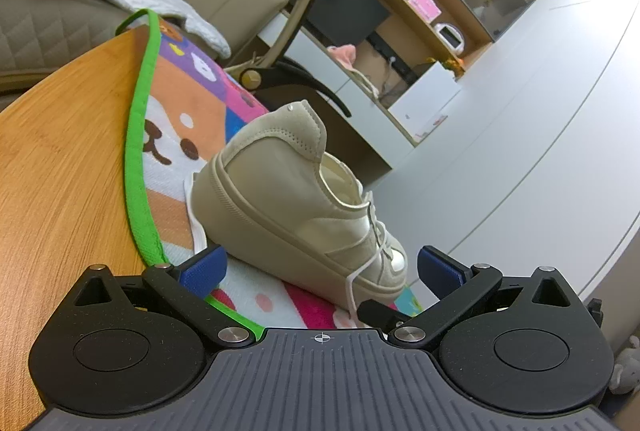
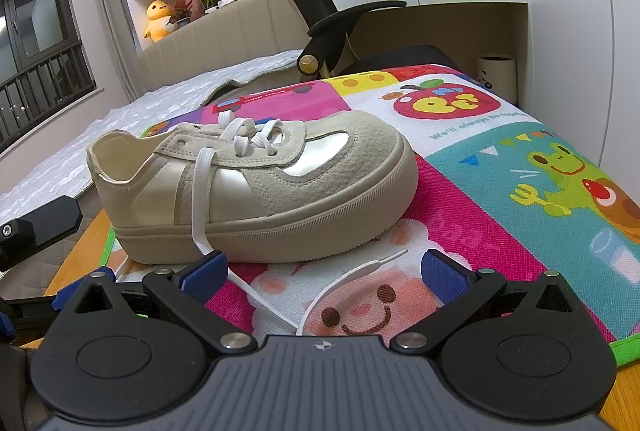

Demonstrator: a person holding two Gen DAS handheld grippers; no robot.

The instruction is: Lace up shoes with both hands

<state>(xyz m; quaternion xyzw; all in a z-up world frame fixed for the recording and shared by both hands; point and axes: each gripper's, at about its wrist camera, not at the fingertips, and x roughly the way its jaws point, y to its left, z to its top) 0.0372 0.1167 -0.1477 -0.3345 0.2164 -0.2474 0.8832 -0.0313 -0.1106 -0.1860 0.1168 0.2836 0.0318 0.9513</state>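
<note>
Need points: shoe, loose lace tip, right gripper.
shoe (image 2: 280, 191), right wrist view, side panel.
lace tip (image 2: 394, 254), right wrist view, its end lying on the mat.
right gripper (image 2: 324, 271), right wrist view, between open fingertips.

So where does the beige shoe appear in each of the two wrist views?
Left wrist view: the shoe is in the centre, heel towards the camera, toe lower right.
Right wrist view: the shoe is centre-left, side on, toe pointing right.
Shared landmark: the colourful cartoon mat under it.

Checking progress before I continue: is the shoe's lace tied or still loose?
Loose. The white lace hangs down the shoe side, its end lying untied on the mat; top eyelets look empty.
</note>
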